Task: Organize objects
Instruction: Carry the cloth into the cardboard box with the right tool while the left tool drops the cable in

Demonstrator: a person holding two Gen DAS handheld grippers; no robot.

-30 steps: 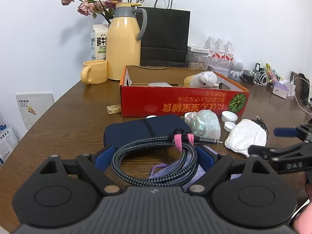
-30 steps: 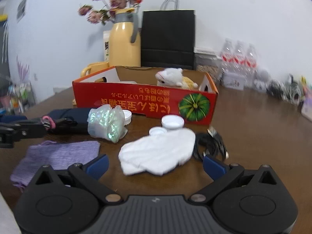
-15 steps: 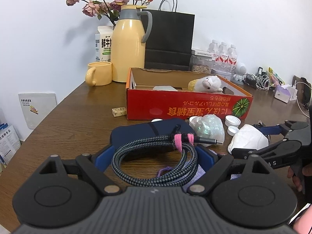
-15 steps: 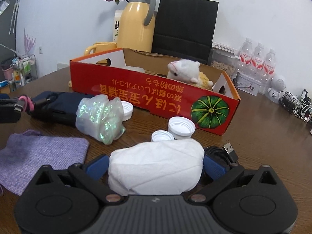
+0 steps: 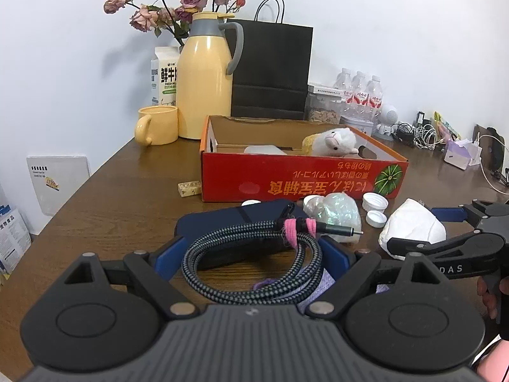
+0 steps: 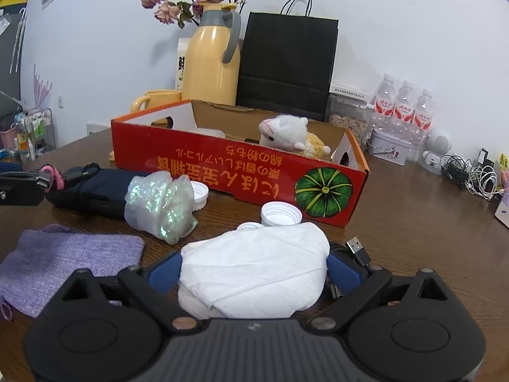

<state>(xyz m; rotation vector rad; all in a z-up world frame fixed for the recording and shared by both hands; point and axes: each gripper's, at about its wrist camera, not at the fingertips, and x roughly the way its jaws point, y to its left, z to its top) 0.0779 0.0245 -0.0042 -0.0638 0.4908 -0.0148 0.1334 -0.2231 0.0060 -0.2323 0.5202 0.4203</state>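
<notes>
My left gripper [image 5: 251, 259] is shut on a coiled grey braided cable [image 5: 254, 245] with a pink tie, held over a navy pouch [image 5: 235, 222]. My right gripper [image 6: 254, 270] straddles a crumpled white cloth bundle [image 6: 254, 264] lying on the wooden table. Its jaws are closing, and the blue pads [image 6: 342, 270] stand at the bundle's sides without visibly squeezing it. The left wrist view shows that gripper [image 5: 410, 227] low at the right, around the same bundle [image 5: 413, 232]. Behind stands an open red cardboard box [image 6: 222, 165] with a plush sheep [image 6: 286, 133] inside.
On the table lie an iridescent plastic bag [image 6: 162, 203], white bottle caps [image 6: 280, 215], a purple knit pouch [image 6: 63, 261] and a black USB cable [image 6: 356, 251]. At the back stand a yellow jug [image 5: 205, 82], a mug [image 5: 157, 125], a black paper bag [image 5: 270, 73] and water bottles [image 6: 404, 108].
My right gripper has come forward, so the white bundle that lay ahead of it now sits between its jaws. The left gripper has kept the cable coil and stayed where it was.
</notes>
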